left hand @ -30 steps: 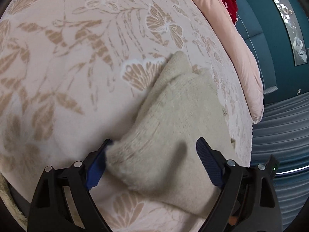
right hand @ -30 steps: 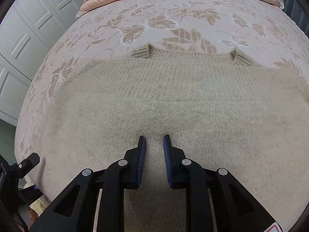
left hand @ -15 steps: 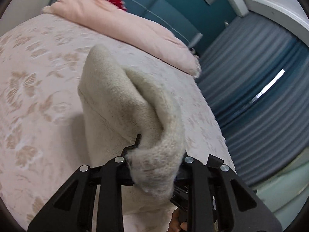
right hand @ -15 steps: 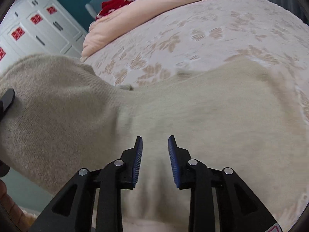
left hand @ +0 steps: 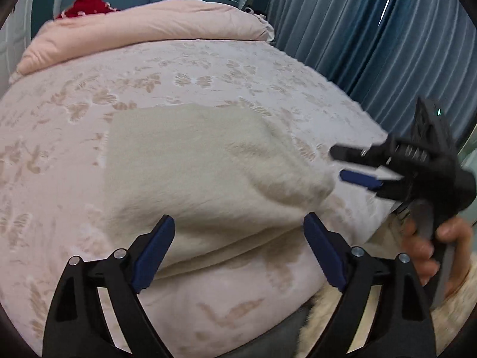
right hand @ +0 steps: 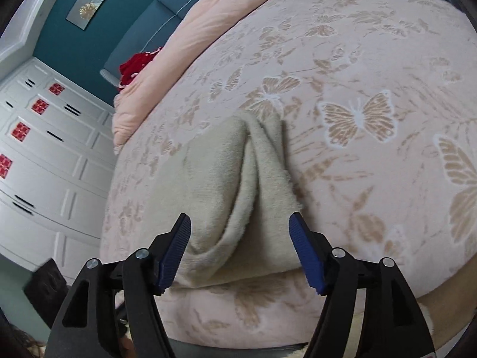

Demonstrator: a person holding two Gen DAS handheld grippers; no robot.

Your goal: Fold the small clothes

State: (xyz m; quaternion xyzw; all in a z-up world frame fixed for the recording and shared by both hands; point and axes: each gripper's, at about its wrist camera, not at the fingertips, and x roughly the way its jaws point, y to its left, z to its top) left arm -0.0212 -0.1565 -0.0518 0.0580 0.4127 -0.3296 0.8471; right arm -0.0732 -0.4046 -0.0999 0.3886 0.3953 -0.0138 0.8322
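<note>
A beige knit sweater (left hand: 193, 161) lies folded on the pink butterfly-patterned bed, near its front edge. My left gripper (left hand: 238, 247) is open and empty, its blue pads just short of the sweater's near edge. My right gripper (right hand: 241, 250) is open and empty over the sweater's (right hand: 238, 185) near end, where the layers show a deep crease. The right gripper also shows in the left wrist view (left hand: 357, 167), open, held by a hand just right of the sweater.
A pink duvet (left hand: 143, 35) and a red item (left hand: 83, 6) lie at the head of the bed against a teal headboard. Blue curtains (left hand: 372, 44) hang on the right. White wardrobe doors (right hand: 38, 149) stand to the left. A fluffy rug (left hand: 328, 313) lies below the bed edge.
The left gripper carried a sweater edge over, folding the sweater, then opened and let go. The right gripper opened wide and drew back to the sweater's end.
</note>
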